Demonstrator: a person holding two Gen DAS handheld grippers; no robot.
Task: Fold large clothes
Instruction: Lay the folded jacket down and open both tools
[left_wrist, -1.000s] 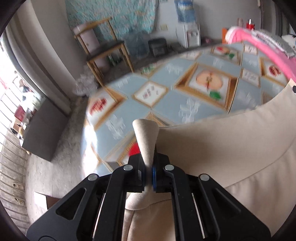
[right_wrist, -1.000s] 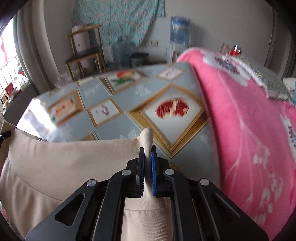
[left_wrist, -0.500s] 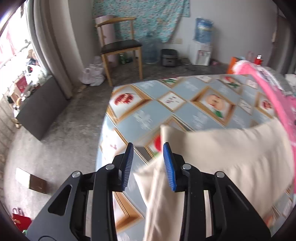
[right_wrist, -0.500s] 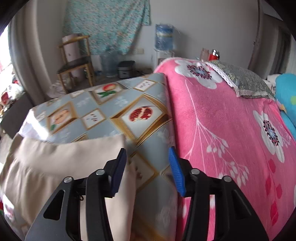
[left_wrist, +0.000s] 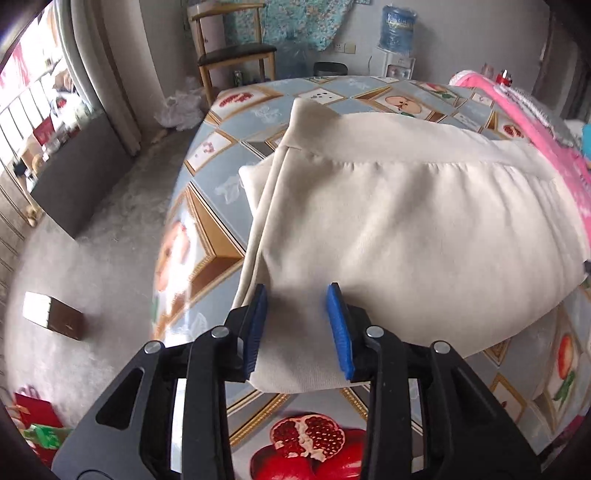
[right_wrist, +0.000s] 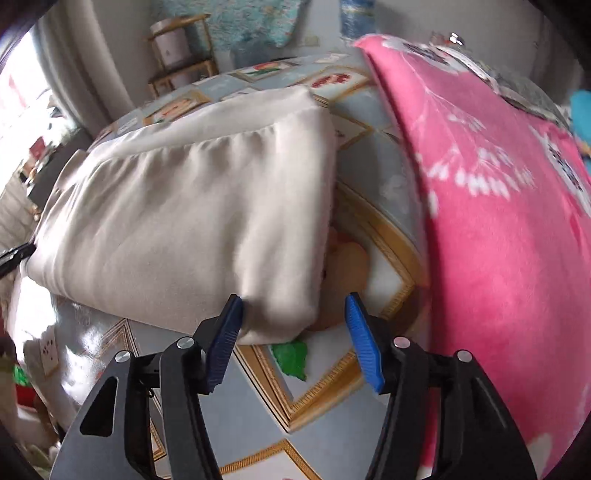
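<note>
Now both tools spread, left tool (left_wrist: 297, 325), right tool (right_wrist: 293, 332); cream garment (left_wrist: 406, 229) released, folded flat

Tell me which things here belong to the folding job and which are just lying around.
Job:
folded cream fabric garment
open left gripper
open right gripper
fruit-patterned blue tablecloth

Lying about:
pink floral fleece blanket
wooden chair
blue water jug

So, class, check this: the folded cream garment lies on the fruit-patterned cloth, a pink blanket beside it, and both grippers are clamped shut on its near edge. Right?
Not quite. The grippers are not shut: the left gripper and right gripper both have their jaws open, as each wrist view shows. The rest stands: the cream garment lies folded on the fruit-patterned cloth, with the pink blanket beside it.
</note>
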